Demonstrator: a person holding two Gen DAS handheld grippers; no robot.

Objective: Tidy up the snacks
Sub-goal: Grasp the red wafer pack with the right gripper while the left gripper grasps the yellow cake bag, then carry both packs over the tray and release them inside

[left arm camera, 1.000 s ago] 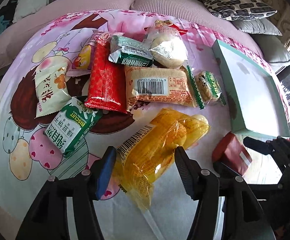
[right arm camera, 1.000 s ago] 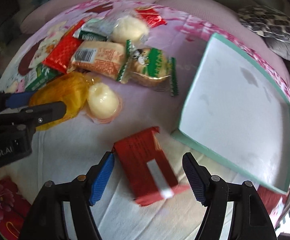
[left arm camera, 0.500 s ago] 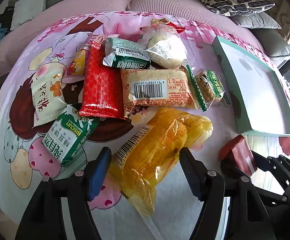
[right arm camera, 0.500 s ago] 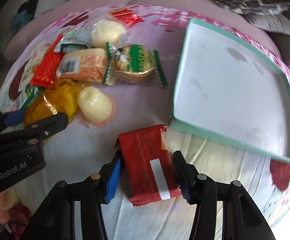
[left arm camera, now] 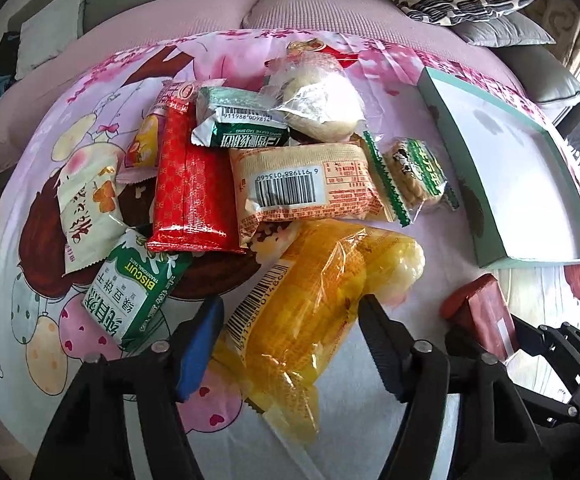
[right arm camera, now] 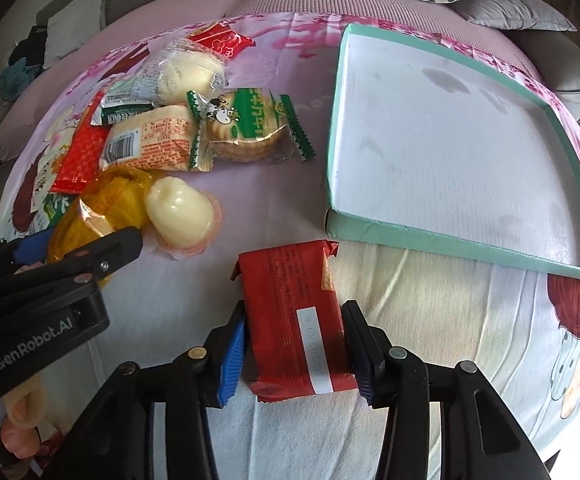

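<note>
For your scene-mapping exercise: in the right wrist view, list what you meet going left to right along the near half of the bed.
Left gripper → yellow packet → pale jelly cup → dark red packet in the right gripper → teal tray.

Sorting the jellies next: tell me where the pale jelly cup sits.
In the right wrist view the jelly cup lies left of centre on the cloth, touching the yellow packet, with the dark red packet apart to its lower right.

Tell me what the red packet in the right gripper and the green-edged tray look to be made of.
Red packet: likely matte plastic film, crimped ends, creased. Tray: probably paperboard, teal rim dented at the near corner, white floor smudged.
</note>
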